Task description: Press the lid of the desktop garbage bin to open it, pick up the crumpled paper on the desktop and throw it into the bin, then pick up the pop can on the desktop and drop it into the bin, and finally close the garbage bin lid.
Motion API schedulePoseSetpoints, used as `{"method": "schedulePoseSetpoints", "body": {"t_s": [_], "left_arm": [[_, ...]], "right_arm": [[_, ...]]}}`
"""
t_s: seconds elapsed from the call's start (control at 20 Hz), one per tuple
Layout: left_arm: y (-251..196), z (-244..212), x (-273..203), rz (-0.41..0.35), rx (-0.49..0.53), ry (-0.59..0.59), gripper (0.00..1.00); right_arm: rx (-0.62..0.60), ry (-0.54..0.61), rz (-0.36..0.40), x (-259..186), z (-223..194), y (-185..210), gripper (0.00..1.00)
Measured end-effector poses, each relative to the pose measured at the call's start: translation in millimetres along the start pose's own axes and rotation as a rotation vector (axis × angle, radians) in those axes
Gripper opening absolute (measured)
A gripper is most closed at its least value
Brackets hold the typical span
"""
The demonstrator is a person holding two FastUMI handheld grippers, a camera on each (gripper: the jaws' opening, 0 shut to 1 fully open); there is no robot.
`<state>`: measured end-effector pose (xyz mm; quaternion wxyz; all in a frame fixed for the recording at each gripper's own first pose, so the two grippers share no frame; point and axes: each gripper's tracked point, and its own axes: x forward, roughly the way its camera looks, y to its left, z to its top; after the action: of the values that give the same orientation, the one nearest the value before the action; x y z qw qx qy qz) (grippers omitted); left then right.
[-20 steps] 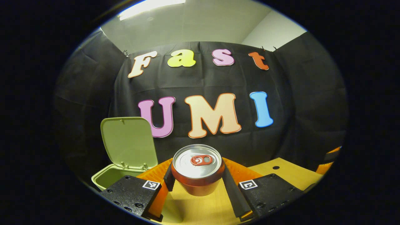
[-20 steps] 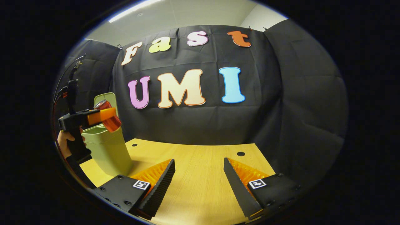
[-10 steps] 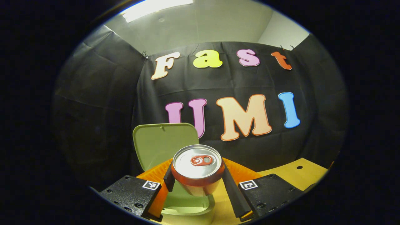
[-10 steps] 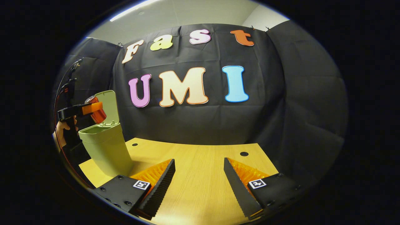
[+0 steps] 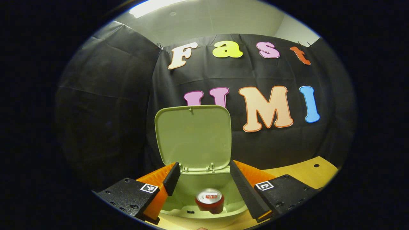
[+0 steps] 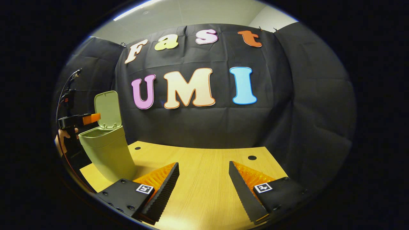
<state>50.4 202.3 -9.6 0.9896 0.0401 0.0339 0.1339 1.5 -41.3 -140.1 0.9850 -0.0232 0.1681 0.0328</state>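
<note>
The left hand-held gripper is held wide apart above the smooth green plastic bin, nothing between its ridged fingers. The cylindrical metal can is seen upright inside the bin. The rounded lid stands raised. The right hand-held gripper is spread wide and empty over the wood-grain worktop.

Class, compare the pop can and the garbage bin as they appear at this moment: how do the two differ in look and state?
The pop can is red with a silver top; the garbage bin is pale green. The pop can is sealed, its tab flat; the garbage bin is open, its lid tipped up. The pop can is small and round and sits inside the much larger garbage bin. Both stand upright.
</note>
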Motion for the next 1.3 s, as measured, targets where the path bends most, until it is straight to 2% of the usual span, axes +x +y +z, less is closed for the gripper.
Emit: {"method": "schedulePoseSetpoints", "body": {"t_s": [0.1,0.15,0.2,0.25,0.55,0.7,0.95,1.05,1.15,1.2,1.25,1.3], "left_arm": [[2.4,28.1,6.0,-0.032,0.000,-0.042,0.94],[6.0,42.3,9.9,-0.042,0.002,-0.063,1.00],[8.0,59.4,17.0,-0.055,0.000,-0.092,0.99],[9.6,74.7,22.1,-0.067,0.002,-0.114,0.94],[22.2,137.8,66.3,-0.126,-0.004,-0.221,0.93],[29.5,138.3,93.3,-0.130,-0.007,-0.194,0.93],[36.2,112.2,128.8,-0.133,-0.011,-0.083,0.94],[32.0,95.7,131.2,-0.150,-0.023,-0.028,0.94],[31.9,101.4,125.1,-0.153,-0.050,-0.039,1.00],[30.8,96.7,120.7,-0.154,-0.057,-0.021,1.00],[31.8,94.1,117.0,-0.148,-0.049,-0.019,0.95],[29.0,94.4,110.9,-0.149,-0.044,-0.032,0.96]], "right_arm": [[0.006,-0.005,-0.012,2.3,-0.1,7.6,0.98],[0.012,-0.004,-0.019,3.2,-3.0,11.2,0.98],[0.020,-0.003,-0.026,3.8,-4.3,15.8,0.98],[0.027,-0.002,-0.034,3.8,-7.0,20.3,0.98],[0.044,-0.002,-0.095,1.9,-16.2,38.0,0.98],[0.068,0.005,-0.135,-0.3,-22.7,39.5,0.98],[0.068,0.017,-0.173,-7.2,-31.5,37.7,0.98],[0.063,0.021,-0.174,-8.0,-31.5,36.4,0.98],[0.057,0.021,-0.170,-8.5,-29.8,32.9,0.98],[0.057,0.022,-0.165,-8.3,-28.6,32.3,0.98],[0.055,0.024,-0.157,-8.2,-28.6,31.0,0.98],[0.053,0.026,-0.148,-7.2,-27.6,30.0,0.98]]}}
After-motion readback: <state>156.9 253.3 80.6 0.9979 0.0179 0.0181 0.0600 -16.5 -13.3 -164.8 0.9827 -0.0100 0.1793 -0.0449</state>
